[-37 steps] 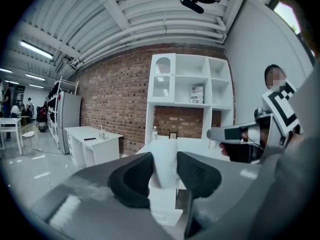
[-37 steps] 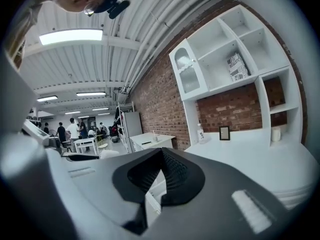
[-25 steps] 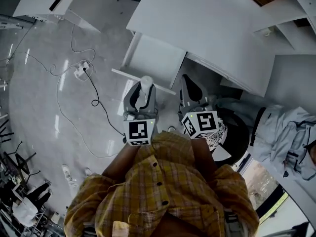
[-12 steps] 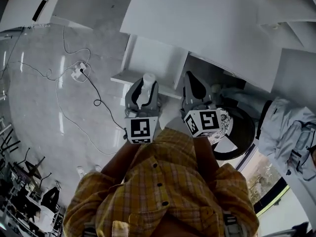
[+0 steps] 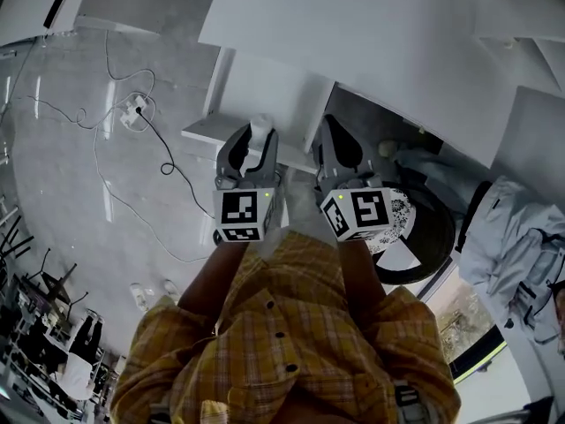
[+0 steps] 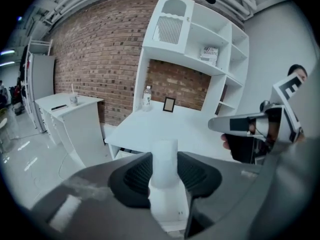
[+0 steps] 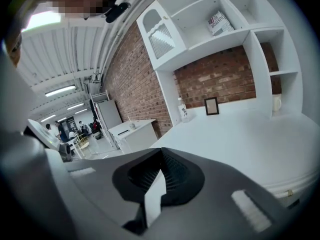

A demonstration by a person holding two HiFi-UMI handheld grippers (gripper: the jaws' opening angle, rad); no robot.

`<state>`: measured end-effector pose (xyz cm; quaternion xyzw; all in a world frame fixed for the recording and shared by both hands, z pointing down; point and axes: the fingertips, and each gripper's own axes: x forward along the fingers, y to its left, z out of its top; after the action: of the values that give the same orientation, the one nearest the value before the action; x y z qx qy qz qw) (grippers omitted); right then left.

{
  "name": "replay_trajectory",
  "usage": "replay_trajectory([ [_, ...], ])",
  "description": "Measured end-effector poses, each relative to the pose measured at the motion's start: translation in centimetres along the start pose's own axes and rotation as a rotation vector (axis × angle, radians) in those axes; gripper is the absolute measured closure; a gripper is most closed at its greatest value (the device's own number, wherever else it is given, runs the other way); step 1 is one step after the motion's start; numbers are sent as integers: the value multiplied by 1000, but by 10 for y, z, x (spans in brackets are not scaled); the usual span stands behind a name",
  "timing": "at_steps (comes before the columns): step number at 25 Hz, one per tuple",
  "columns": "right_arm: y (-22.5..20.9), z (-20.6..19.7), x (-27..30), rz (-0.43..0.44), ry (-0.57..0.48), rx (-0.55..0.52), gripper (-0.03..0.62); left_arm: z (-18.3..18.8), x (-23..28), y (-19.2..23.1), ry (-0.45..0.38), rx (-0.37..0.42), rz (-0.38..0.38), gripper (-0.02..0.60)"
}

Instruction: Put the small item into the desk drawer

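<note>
My left gripper is shut on a small white cylinder-shaped item, held upright just over the front edge of the open white drawer. In the left gripper view the item stands clamped between the dark pads of that gripper, with the white desk beyond. My right gripper hovers beside it under the desk top's edge, jaws together and holding nothing. In its own view the right gripper shows only a thin pale sliver between the pads.
A power strip and cables lie on the shiny floor at left. A black round seat and a grey jacket are at right. A bottle and picture frame stand at the desk's back under white shelves.
Both grippers have come a little closer to the desk and the open drawer. The white item is still clamped in the left one, and the right one has stayed shut.
</note>
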<state>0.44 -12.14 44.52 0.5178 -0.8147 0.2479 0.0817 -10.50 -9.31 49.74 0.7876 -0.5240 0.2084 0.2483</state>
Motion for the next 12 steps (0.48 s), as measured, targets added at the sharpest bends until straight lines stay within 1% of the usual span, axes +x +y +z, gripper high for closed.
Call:
replay_trajectory([
  [3, -5, -8, 1, 29, 9, 6, 595, -8, 14, -4, 13, -25, 19, 416],
  [5, -10, -17, 2, 44, 20, 3, 595, -16, 23, -6, 20, -29, 32, 417],
  [7, -19, -27, 6, 46, 32, 5, 595, -25, 34, -9, 32, -26, 43, 417],
  [12, -37, -49, 16, 46, 56, 18, 595, -45, 61, -13, 71, -77, 41, 417],
])
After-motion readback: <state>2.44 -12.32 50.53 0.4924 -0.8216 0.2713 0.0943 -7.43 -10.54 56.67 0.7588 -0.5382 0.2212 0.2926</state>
